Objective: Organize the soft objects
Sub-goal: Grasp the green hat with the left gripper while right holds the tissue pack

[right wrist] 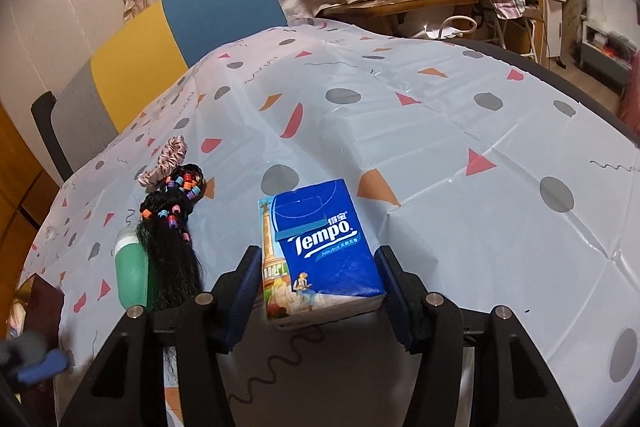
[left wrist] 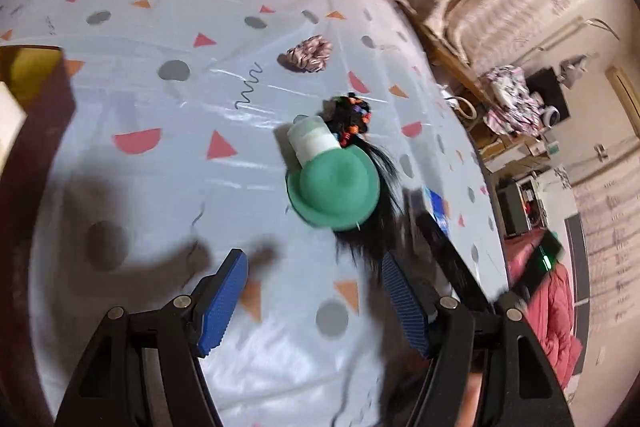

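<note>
The right gripper (right wrist: 318, 291) clamped a blue Tempo tissue pack (right wrist: 320, 251) above the patterned tablecloth (right wrist: 460, 155), while the left gripper (left wrist: 314, 301) hung wide and empty near the green hat (left wrist: 334, 187).

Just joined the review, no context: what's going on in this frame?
A person is sorting soft items on a table with a patterned cloth, one handheld gripper per hand. The right gripper is shut on a blue Tempo tissue pack. The left gripper is open and empty, short of a green hat lying on a black beaded hairpiece. A pink scrunchie lies further off.
</note>
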`<act>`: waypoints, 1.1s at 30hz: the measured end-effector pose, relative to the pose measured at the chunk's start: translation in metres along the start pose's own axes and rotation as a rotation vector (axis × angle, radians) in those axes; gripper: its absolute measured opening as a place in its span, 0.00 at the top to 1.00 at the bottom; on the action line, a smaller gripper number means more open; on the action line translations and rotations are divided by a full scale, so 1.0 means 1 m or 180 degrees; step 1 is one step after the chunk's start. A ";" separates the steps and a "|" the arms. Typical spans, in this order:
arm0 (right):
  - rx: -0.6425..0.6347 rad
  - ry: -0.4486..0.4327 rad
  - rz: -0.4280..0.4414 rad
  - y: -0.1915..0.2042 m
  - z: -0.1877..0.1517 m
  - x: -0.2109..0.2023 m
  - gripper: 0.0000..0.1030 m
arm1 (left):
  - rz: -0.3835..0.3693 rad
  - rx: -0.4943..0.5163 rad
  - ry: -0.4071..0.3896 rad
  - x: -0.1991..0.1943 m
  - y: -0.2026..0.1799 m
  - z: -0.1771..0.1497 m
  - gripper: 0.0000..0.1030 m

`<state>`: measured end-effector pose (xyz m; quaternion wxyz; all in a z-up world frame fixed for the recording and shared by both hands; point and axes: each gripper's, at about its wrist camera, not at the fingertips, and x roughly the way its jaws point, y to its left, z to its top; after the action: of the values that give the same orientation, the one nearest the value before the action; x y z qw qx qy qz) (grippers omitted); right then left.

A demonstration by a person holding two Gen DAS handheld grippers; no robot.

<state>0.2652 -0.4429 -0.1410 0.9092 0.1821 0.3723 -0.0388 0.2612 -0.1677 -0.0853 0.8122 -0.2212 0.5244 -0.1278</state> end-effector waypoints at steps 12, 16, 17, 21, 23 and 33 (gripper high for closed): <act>0.0011 -0.0028 0.0020 -0.001 -0.002 0.000 0.44 | 0.0091 0.0129 0.0071 0.059 -0.031 0.046 0.22; 0.0001 -0.0032 0.0013 -0.001 -0.002 0.001 0.44 | 0.0204 0.0251 0.0077 0.071 -0.036 0.050 0.22; -0.0004 -0.0033 0.0009 -0.001 -0.002 0.001 0.44 | 0.0244 0.0313 0.0091 0.075 -0.038 0.050 0.22; -0.0020 -0.0038 -0.0004 0.000 -0.003 0.001 0.44 | 0.0365 0.0507 0.0078 0.083 -0.040 0.044 0.31; -0.0029 -0.0041 -0.0013 0.000 -0.003 0.001 0.44 | 0.0395 0.0583 0.0024 0.080 -0.040 0.041 0.35; -0.0055 -0.0045 -0.0047 0.001 -0.003 0.002 0.44 | 0.0370 0.0815 -0.0185 0.039 -0.019 0.002 0.41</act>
<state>0.2647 -0.4404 -0.1437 0.9131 0.1711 0.3676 -0.0436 0.2796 -0.2012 -0.1058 0.8546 -0.0886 0.4921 -0.1399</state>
